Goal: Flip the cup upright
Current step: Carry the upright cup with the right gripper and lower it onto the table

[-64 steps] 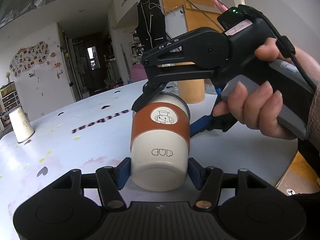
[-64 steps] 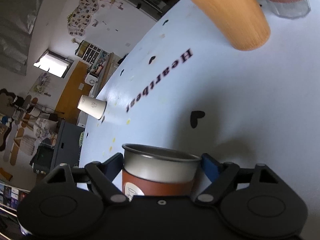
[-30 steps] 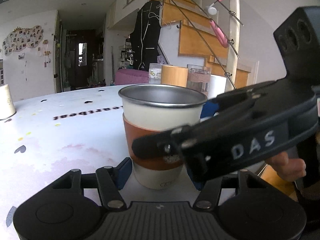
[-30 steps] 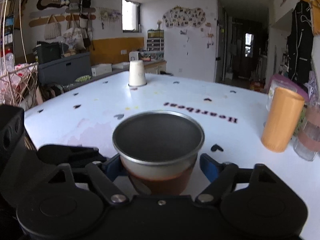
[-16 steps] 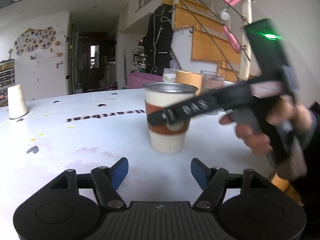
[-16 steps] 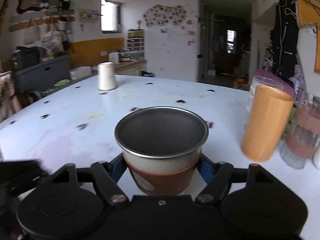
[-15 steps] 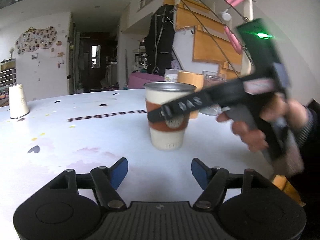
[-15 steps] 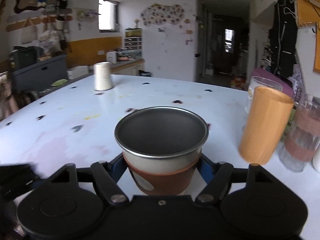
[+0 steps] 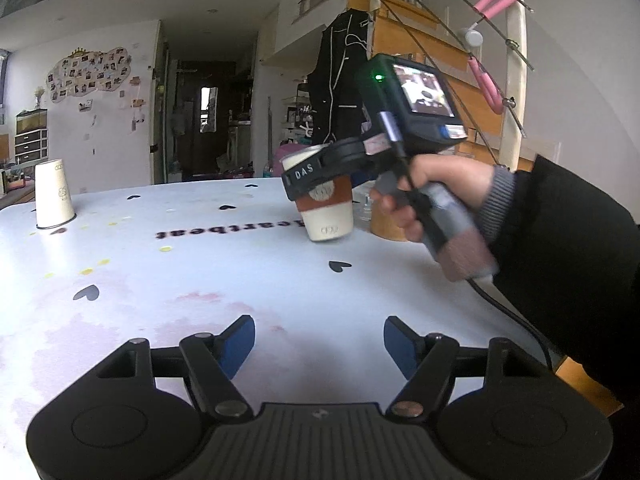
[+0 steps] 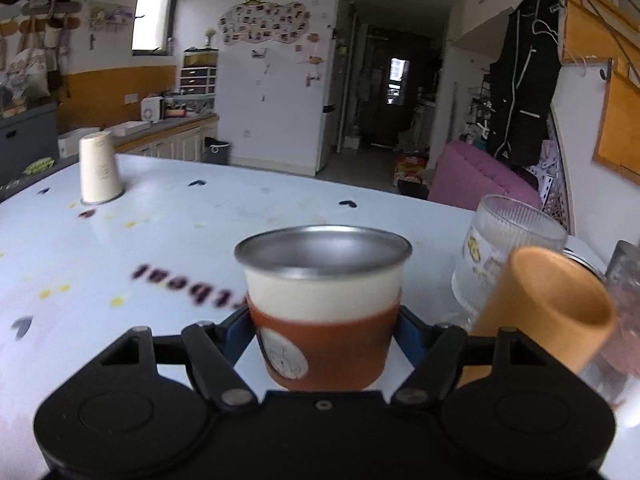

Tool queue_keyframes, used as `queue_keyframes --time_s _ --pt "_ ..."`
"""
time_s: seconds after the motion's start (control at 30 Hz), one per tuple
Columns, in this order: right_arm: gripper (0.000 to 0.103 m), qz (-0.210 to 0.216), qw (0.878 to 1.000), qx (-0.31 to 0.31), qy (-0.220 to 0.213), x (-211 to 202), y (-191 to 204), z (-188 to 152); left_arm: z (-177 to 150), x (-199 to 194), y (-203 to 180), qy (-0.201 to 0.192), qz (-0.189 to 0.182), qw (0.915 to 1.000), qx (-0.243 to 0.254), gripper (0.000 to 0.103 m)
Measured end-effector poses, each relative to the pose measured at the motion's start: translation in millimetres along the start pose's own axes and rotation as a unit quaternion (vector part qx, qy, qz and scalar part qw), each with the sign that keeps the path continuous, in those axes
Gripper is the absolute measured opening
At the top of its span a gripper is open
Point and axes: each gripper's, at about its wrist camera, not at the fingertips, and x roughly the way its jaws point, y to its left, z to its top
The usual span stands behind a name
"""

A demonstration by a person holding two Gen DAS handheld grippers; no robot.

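Note:
The cup (image 10: 323, 304) is cream with a brown sleeve and a steel rim, mouth up. My right gripper (image 10: 323, 332) is shut on its sleeve. In the left wrist view the cup (image 9: 326, 210) is slightly tilted, its base at or just above the white table (image 9: 200, 272) near the far right side, held by the right gripper (image 9: 320, 178). My left gripper (image 9: 318, 346) is open and empty, low over the table's near edge, well back from the cup.
An upside-down paper cup (image 9: 52, 196) stands at the far left, also in the right wrist view (image 10: 98, 174). An orange tumbler (image 10: 548, 312), a ribbed glass (image 10: 504, 248) and another glass (image 10: 624, 320) crowd the right side close to the held cup.
The cup was turned from upside down to mouth up in the right gripper. The left gripper let go and drew back; the right gripper carried the cup farther away toward the glasses.

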Motion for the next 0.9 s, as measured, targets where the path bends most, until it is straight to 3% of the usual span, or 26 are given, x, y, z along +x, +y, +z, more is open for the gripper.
queue_keyframes --time_s 0.23,0.47,0.57,0.9 --pt "0.074 -0.011 1.0 0.025 0.0 21.0 -7.0 3.7 -1.2 -2.3 2.6 -0.003 0.006 1.0 0.0 0.072" --pt "0.074 0.024 0.998 0.053 -0.016 3.9 -10.0 0.7 0.9 -0.8 2.9 -0.002 0.006 1.0 -0.001 0.072" --pt "0.075 0.033 0.998 0.046 -0.024 0.8 -8.3 1.9 0.0 -1.0 2.2 -0.003 0.006 1.0 0.001 0.072" --pt "0.075 0.048 0.999 0.013 0.005 -16.8 -8.4 -6.4 -0.9 -1.4 2.8 -0.004 0.005 1.0 0.003 0.073"
